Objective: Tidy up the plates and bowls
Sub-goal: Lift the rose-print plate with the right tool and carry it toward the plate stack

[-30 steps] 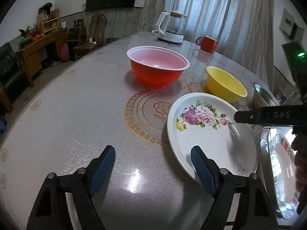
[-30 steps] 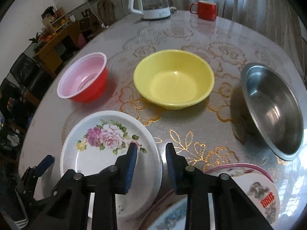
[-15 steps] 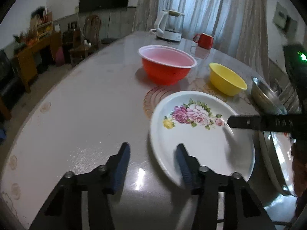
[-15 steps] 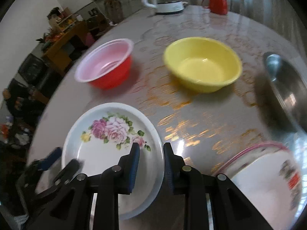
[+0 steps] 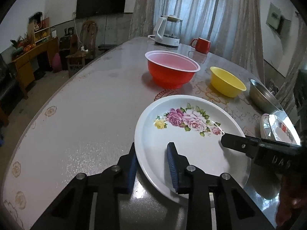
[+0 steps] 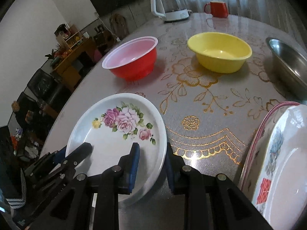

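A white plate with pink roses (image 5: 191, 149) (image 6: 107, 143) lies on the table. My left gripper (image 5: 152, 147) straddles its near left rim, one pad outside and one over the plate's floor. Its jaws are closing, and a gap still shows beside the rim. My right gripper (image 6: 152, 147) straddles the opposite rim, its jaws narrow and not pressing on the rim. One of its fingers (image 5: 230, 143) reaches over the plate in the left wrist view. The left gripper (image 6: 73, 151) shows at the plate's far side in the right wrist view.
Behind the plate stand a red bowl (image 5: 172, 72) (image 6: 132, 61), a yellow bowl (image 5: 226, 82) (image 6: 220, 55) and a steel bowl (image 5: 262, 95) (image 6: 287, 65). Stacked printed plates (image 6: 278, 153) lie at the right. A kettle (image 5: 168, 30) and a red mug (image 5: 201, 45) stand at the far edge.
The left jaws have narrowed a lot and slid onto the plate's left rim. The right gripper has moved left across the table until it straddles the plate's right rim.
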A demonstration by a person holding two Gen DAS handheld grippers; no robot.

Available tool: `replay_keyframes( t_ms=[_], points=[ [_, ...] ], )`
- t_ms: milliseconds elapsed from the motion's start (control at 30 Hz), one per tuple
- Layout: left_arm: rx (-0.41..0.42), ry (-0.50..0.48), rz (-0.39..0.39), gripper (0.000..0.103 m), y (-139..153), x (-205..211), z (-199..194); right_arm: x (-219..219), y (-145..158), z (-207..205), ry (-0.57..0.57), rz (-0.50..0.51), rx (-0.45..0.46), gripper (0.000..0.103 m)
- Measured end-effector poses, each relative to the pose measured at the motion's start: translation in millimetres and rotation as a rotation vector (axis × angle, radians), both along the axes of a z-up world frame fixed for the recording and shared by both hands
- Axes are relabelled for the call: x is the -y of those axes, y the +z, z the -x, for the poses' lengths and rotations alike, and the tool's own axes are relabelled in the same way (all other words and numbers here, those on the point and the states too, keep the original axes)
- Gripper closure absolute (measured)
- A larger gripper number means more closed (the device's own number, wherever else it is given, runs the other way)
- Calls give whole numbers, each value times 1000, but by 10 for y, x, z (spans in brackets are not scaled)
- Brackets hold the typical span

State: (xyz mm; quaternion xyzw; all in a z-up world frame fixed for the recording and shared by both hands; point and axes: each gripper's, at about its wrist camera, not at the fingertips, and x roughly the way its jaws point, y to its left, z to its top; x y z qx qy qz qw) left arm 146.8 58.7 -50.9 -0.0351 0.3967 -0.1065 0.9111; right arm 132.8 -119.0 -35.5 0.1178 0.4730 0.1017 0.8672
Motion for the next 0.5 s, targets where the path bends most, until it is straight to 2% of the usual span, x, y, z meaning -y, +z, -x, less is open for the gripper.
replay_keyframes(
  t_ms=[67, 133, 333, 500],
  points=[
    [3, 1, -1, 73, 0, 1, 3, -116, -9, 65, 14, 85, 55, 82],
    [6, -2, -5, 73, 4, 4, 12, -165, -14, 142, 16, 122, 103, 82],
    [59, -14, -34, 74, 43, 46, 105, -40, -38, 146, 5, 57, 109, 84],
    [33, -27, 28, 74, -3, -26, 110, -25, -61, 100, 3, 34, 130, 84]
  ],
)
